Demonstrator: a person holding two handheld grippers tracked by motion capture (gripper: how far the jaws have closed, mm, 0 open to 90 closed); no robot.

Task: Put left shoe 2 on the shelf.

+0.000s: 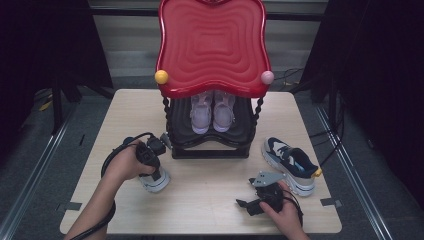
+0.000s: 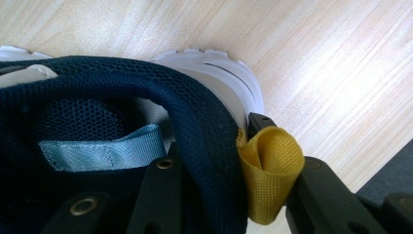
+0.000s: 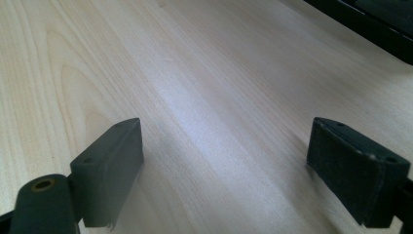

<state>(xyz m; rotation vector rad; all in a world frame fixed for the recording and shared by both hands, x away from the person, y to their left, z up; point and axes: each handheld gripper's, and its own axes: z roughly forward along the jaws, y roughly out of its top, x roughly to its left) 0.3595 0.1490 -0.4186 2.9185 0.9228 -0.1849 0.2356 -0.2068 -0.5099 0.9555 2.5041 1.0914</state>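
A navy mesh sneaker (image 2: 146, 92) with a white sole and a yellow heel loop (image 2: 270, 170) lies on the wooden table. My left gripper (image 2: 214, 146) is shut on its heel collar, one jaw inside the shoe and the other outside against the loop. From above, the left gripper (image 1: 151, 165) sits over that sneaker (image 1: 157, 181) at the table's left, with the hand covering most of it. My right gripper (image 1: 245, 204) rests low near the front edge, pointing left. Its jaws stand wide open over bare wood, as the right gripper (image 3: 224, 161) view shows.
The matching sneaker (image 1: 290, 165) lies at the right of the table (image 1: 210, 195). A red shoe rack (image 1: 212, 45) with a black lower shelf stands at the back centre and holds a pair of pale lilac shoes (image 1: 212, 112). Dark curtains flank the table.
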